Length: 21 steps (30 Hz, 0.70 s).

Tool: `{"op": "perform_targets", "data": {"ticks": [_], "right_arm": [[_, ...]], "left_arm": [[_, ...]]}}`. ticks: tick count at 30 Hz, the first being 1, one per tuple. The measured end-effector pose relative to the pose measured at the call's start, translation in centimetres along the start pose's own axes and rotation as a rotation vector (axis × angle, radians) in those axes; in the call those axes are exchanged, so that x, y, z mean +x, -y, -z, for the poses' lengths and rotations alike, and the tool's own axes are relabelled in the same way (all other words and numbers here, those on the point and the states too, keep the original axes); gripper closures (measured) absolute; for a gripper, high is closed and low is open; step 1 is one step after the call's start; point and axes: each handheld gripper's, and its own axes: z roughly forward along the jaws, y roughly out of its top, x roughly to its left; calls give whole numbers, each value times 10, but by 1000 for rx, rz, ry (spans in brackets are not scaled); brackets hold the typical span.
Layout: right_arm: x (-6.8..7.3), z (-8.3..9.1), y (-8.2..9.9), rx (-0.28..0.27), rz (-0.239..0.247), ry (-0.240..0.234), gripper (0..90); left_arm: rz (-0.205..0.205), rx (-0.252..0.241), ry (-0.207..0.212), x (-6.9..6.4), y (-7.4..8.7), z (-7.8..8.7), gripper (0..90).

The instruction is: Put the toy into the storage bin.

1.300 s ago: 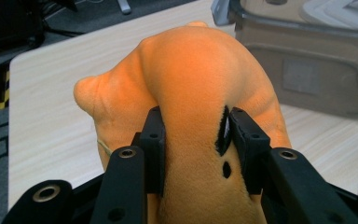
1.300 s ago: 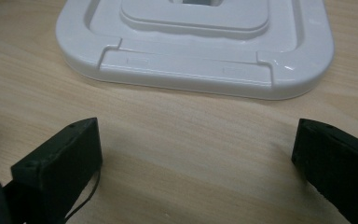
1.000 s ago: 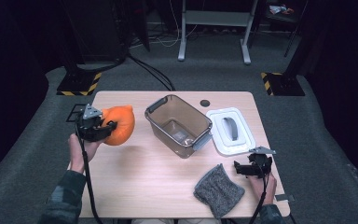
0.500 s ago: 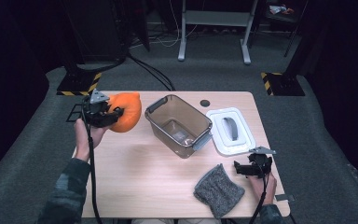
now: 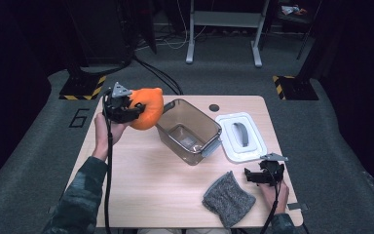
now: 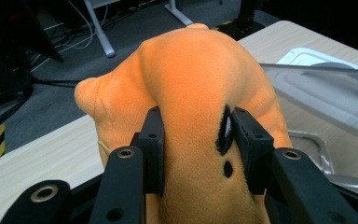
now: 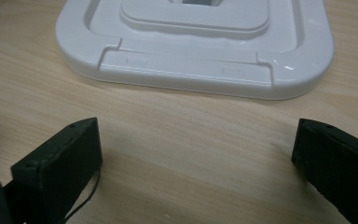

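Note:
An orange plush toy (image 5: 146, 107) hangs in the air at the table's left, just beside the rim of a clear plastic bin (image 5: 189, 130). My left gripper (image 5: 126, 108) is shut on it. In the left gripper view both pads squeeze the plush toy (image 6: 196, 93), which has small black marks. A white lid (image 5: 241, 136) with a grey handle lies right of the bin. My right gripper (image 5: 259, 176) rests low at the table's front right, jaws wide apart and nothing between them. In the right gripper view the lid (image 7: 196, 42) lies just ahead of my right gripper (image 7: 196, 158).
A grey knitted cloth (image 5: 228, 199) lies at the front edge, just left of my right gripper. A small dark round hole (image 5: 214, 107) sits near the table's far edge. Cables and stand legs cross the floor beyond the table.
My left gripper has carried the orange plush toy up and to the right, closer to the bin. The right gripper has stayed put.

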Motion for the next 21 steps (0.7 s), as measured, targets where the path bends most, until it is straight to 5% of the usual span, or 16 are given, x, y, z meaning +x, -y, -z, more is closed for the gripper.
{"op": "perform_targets", "data": {"ticks": [21], "right_arm": [[0,0,0,0,0,0,7]], "left_arm": [[10,-13,74,-38,-24,-42,608]]}}
